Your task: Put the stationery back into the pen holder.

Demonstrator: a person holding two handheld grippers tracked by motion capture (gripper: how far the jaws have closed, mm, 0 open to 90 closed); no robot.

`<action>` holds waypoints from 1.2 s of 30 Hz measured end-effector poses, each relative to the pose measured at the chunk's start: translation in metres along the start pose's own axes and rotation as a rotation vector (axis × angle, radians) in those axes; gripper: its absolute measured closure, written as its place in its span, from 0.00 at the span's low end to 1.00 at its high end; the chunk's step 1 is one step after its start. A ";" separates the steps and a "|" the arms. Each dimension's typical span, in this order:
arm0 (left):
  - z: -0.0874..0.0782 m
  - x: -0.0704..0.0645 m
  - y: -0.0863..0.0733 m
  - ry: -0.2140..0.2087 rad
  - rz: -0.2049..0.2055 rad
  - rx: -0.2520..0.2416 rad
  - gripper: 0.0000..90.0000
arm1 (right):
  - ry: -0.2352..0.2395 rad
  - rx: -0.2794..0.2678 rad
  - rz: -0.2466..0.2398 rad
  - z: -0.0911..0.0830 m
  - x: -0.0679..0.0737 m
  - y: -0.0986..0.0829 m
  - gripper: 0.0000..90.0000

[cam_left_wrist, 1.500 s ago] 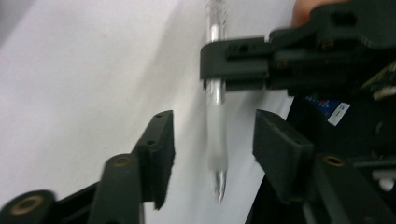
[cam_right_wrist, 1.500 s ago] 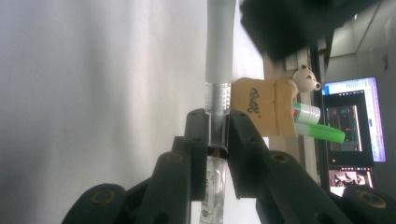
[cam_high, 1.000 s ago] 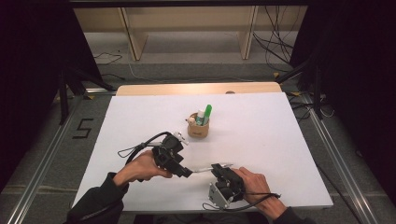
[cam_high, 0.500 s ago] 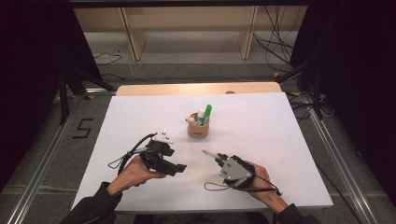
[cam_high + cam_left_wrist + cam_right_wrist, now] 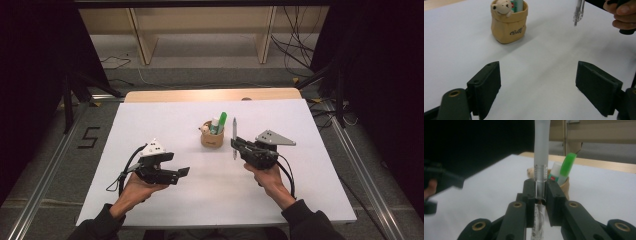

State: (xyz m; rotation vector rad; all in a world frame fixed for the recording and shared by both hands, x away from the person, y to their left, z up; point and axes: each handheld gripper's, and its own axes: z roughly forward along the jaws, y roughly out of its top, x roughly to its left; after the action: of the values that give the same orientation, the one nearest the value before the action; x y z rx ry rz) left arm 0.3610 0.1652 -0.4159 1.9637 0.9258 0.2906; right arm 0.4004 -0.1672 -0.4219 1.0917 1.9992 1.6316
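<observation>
Now the pen (image 5: 234, 138) is up off the table; half a second ago the right gripper (image 5: 238, 145) sat lower, toward the bottom right of the high view, and it has gone up toward the middle. Its jaws are shut tight on the pen, which stands straight up and down just to the right of the cup (image 5: 212, 136).

It looks light, thin and stiff, with a smooth clear body that could slip or turn. I think the best place to hold it is near the middle, where the jaws pinch it now in the right gripper view (image 5: 539, 192).

That cup is a small tan bag shape with a little bear (image 5: 502, 6) on its rim and a green marker (image 5: 221, 121) inside.

At lower left of the high view, the left gripper (image 5: 183, 172) has swung out leftward, jaws wide and holding nothing.

Everything sits on a white table (image 5: 310, 180).
</observation>
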 end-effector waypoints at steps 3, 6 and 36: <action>-0.003 0.002 -0.003 0.016 -0.007 -0.022 0.22 | -0.018 -0.020 0.064 0.015 -0.007 0.005 0.88; -0.006 0.003 -0.006 0.034 -0.004 -0.032 0.21 | -0.042 -0.043 0.105 0.028 -0.013 0.009 0.88; -0.011 0.008 -0.016 0.050 -0.025 -0.038 0.19 | -0.111 -0.058 0.054 0.099 -0.014 0.021 0.88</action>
State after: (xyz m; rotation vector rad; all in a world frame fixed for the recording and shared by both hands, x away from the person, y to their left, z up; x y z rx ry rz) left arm 0.3530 0.1822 -0.4239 1.9165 0.9694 0.3415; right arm 0.4839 -0.1089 -0.4334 1.1975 1.8559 1.6087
